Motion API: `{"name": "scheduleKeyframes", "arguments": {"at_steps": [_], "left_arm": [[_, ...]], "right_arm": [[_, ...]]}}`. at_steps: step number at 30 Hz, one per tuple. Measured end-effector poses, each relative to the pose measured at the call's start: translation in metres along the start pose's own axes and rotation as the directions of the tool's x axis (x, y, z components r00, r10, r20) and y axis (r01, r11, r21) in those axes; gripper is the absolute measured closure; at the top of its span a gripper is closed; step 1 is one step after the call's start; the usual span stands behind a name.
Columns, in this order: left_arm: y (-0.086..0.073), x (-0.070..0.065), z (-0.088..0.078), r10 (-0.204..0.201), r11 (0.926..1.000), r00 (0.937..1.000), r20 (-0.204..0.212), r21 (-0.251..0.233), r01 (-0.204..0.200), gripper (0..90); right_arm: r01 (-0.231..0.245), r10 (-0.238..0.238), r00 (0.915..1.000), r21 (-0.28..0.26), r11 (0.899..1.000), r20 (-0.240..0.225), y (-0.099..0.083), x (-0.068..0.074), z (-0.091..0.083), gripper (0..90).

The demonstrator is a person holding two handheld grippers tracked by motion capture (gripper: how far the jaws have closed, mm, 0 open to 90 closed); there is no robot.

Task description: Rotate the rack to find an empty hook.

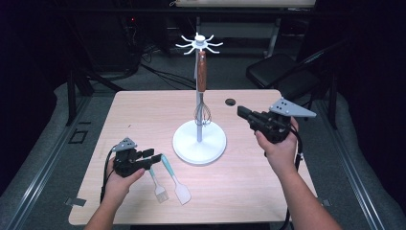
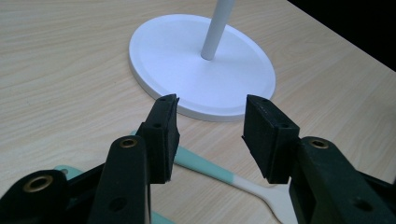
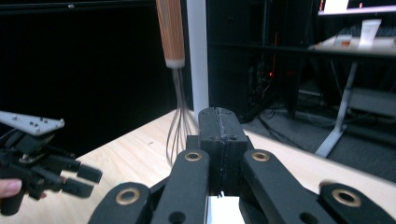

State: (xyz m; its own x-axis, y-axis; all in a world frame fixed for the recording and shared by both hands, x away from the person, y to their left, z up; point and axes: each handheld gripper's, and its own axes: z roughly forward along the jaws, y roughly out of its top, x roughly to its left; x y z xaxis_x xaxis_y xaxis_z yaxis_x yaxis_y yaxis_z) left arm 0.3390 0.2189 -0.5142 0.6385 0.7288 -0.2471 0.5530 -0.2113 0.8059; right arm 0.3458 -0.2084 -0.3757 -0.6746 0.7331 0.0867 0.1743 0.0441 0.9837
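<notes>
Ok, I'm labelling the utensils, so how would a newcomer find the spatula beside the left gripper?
Start at the round white stand base in the middle of the light wooden table. Just to its left, two mint-handled utensils lie side by side near the open left gripper. The spatula is the one nearer the base, ending in a flat solid cream blade, unlike the bristled brush.

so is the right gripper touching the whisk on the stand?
Apart. The high view shows the right gripper, shut and empty, off to the side of the whisk, with bare table between them; the right gripper view agrees.
</notes>
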Motion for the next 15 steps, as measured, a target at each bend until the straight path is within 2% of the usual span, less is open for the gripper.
{"name": "scheduleKeyframes", "arguments": {"at_steps": [6,7,8,11,14,15], "left_arm": [[0.0,0.001,-0.001,-0.018,0.9997,0.9998,-0.003,-0.016,0.018,54.8],[0.0,0.001,-0.001,-0.018,0.9997,0.9998,-0.002,-0.015,0.018,54.7],[0.0,0.002,-0.002,-0.018,0.9997,0.9998,0.001,-0.014,0.018,54.7],[0.0,0.002,-0.002,-0.018,0.9997,0.9998,0.001,-0.014,0.019,54.8],[-0.001,0.002,0.0,-0.02,0.9997,0.9998,-0.001,-0.016,0.02,54.8],[-0.001,0.002,0.0,-0.018,0.9997,0.9998,0.0,-0.014,0.018,54.8]], "right_arm": [[0.063,-0.063,0.998,-0.026,0.998,0.004,0.039,0.001,0.007,90.0],[0.069,-0.069,0.9976,-0.033,0.997,0.004,0.05,0.001,0.011,90.0],[0.069,-0.069,0.9976,-0.033,0.997,0.004,0.05,0.001,0.011,90.0],[0.085,-0.085,0.9964,-0.046,0.995,0.01,0.066,0.002,0.017,90.0],[0.073,-0.072,0.9973,-0.066,0.995,0.016,0.087,0.001,0.028,90.0],[0.073,-0.072,0.9973,-0.066,0.995,0.016,0.087,0.001,0.028,90.0]]}}
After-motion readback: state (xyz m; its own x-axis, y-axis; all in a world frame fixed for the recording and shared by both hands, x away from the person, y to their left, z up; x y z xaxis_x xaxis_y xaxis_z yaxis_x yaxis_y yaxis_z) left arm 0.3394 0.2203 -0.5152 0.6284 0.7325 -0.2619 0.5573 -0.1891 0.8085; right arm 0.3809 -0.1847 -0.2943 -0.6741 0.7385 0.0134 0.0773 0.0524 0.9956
